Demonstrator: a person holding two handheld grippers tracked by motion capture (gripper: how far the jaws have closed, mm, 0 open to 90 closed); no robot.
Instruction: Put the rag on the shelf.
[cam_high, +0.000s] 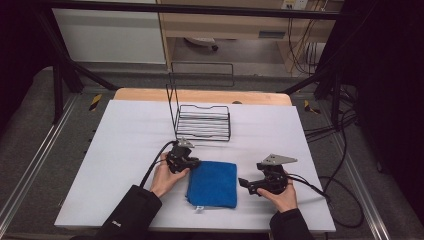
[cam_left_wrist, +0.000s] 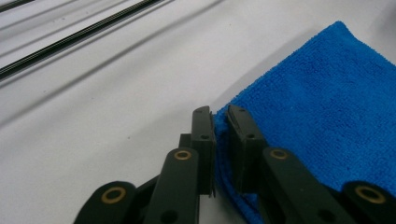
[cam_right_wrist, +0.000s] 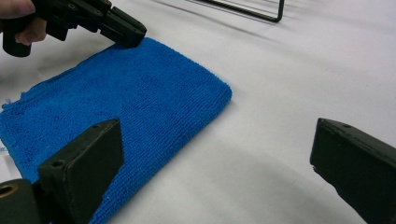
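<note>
Where the white table sheet (cam_high: 125, 150) meets grey floor (cam_high: 30, 130), left gripper (cam_left_wrist: 221, 116) pinches the blue cloth (cam_high: 212, 183) corner, jaws nearly together. Wire rack (cam_high: 202, 122) stands just beyond it. Right gripper (cam_right_wrist: 215, 154), jaws wide apart, hovers beside the cloth's right edge.

Looking like lab or robotics data-recording station, not home. Sitting inside black metal frame (cam_high: 200, 9) with diagonal struts, dark curtains hanging at both sides. White sheet covering wooden tabletop (cam_high: 200, 95), standing between aluminium floor rails (cam_high: 30, 170). Yellow-black hazard tape (cam_high: 95, 101) marking floor corners. Cable bundles (cam_high: 340, 135) trailing across grey carpet at right. Wooden shelving (cam_high: 225, 25) and wall socket with dangling wires showing behind. Few sparse props lying staged on sheet: wire rack (cam_high: 202, 122), blue cloth (cam_high: 212, 183).
</note>
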